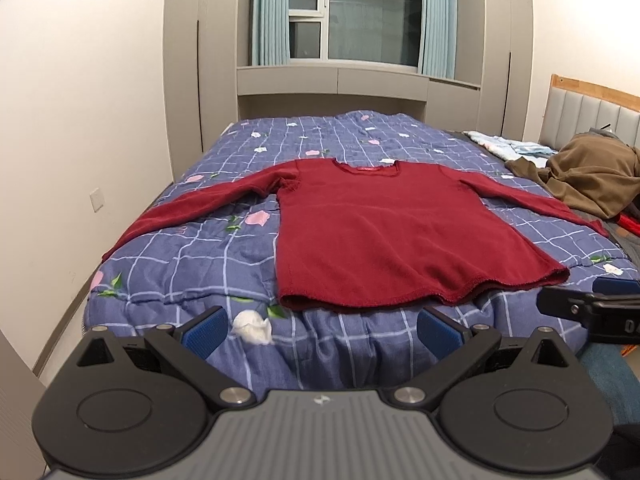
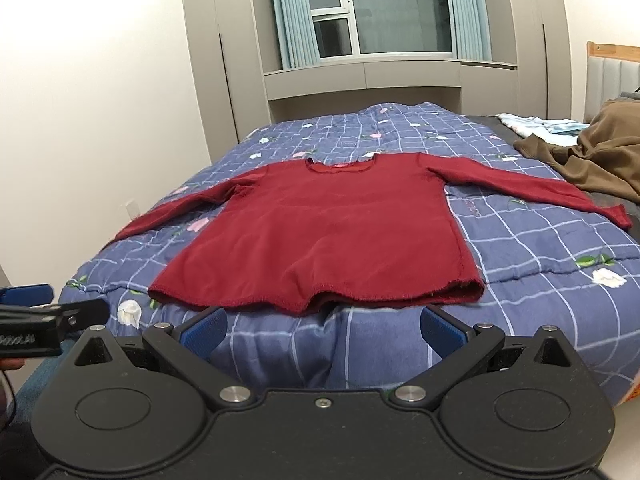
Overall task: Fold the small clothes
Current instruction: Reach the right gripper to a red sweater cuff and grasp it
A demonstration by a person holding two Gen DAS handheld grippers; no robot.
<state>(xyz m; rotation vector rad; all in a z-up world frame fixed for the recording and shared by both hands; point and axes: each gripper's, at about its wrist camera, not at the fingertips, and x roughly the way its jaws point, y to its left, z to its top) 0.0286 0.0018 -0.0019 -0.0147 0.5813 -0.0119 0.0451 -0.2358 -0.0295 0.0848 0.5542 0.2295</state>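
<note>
Both the left tool (image 1: 320, 334) and right tool (image 2: 324, 332) gape wide and empty before the bed's (image 1: 192, 264) near edge, where the red top (image 1: 360, 232) lies flat, sleeves spread, a brown garment (image 1: 592, 176) heaped just past its right cuff.

Right gripper (image 1: 612, 312), seen from left wrist: white characters on black side, cut off at frame edge, look like "04". Left gripper (image 2: 36, 320), seen from right wrist: white lettering along black body, too blurred to read. Red neck label (image 2: 343, 167) on red shirt (image 2: 320, 232): print illegible.
</note>
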